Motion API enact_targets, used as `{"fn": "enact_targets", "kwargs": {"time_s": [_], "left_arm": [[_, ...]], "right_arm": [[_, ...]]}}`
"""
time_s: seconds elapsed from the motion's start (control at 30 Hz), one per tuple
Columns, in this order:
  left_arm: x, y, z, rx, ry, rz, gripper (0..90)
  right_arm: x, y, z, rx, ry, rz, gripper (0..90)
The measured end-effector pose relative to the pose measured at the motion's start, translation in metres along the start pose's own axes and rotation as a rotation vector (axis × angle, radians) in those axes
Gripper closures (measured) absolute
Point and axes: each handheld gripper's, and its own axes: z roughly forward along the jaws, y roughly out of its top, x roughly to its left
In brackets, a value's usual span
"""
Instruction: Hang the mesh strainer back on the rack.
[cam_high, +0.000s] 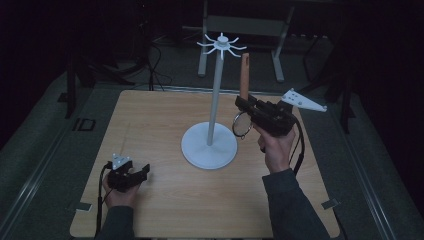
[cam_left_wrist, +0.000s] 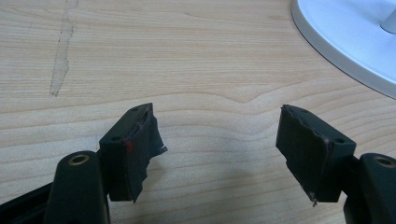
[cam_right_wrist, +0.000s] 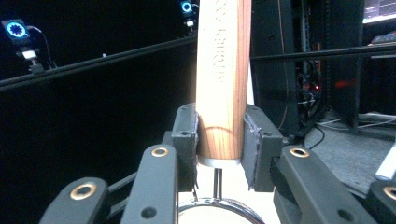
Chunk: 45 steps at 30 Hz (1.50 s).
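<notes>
A white stand (cam_high: 212, 107) with a round base (cam_high: 209, 148) and hooks at its top (cam_high: 220, 45) rises from the middle of the wooden table. To its right my right gripper (cam_high: 245, 104) is raised above the table and shut on the wooden handle (cam_high: 244, 75) of a utensil, handle upward. A metal wire ring (cam_high: 241, 125) hangs below the jaws. In the right gripper view the pads clamp the handle (cam_right_wrist: 222, 79) near its lower end, above the ring (cam_right_wrist: 219, 205). My left gripper (cam_high: 141, 172) rests low at the table's front left, open, with bare table between its pads (cam_left_wrist: 140, 149).
The light wooden table (cam_high: 165, 120) has room around the stand. The stand's white base (cam_left_wrist: 345, 37) lies at the upper right of the left gripper view. Dark floor, cables and a metal frame (cam_high: 245, 25) lie beyond the far edge.
</notes>
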Motion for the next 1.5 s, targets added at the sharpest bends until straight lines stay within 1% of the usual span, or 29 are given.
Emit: {"fn": "enact_targets", "kwargs": {"time_s": [0.17,0.3,0.43,0.57,0.77,1.07,1.5], "left_arm": [[0.0,0.0,0.0,0.0,0.0,0.0,29.1],[0.0,0.0,0.0,0.0,0.0,0.0,29.1],[0.0,0.0,0.0,-0.001,0.0,-0.001,29.1],[0.0,0.0,0.0,-0.002,-0.001,-0.002,29.0],[0.0,0.0,0.0,-0.002,0.0,-0.003,29.0],[0.0,0.0,0.0,-0.002,0.001,-0.002,29.0],[0.0,0.0,0.0,-0.002,0.0,-0.002,29.0]], "right_arm": [[-0.002,0.003,0.004,0.0,0.012,0.016,69.2],[-0.003,0.005,0.007,0.009,0.018,0.02,69.2],[-0.006,0.007,0.01,0.014,0.026,0.035,69.2],[-0.008,0.007,0.012,0.018,0.043,0.05,69.2],[-0.009,0.007,0.017,0.03,0.061,0.057,69.2],[-0.011,0.011,0.023,0.036,0.071,0.069,69.2],[-0.012,0.012,0.029,0.039,0.075,0.081,69.2]]}}
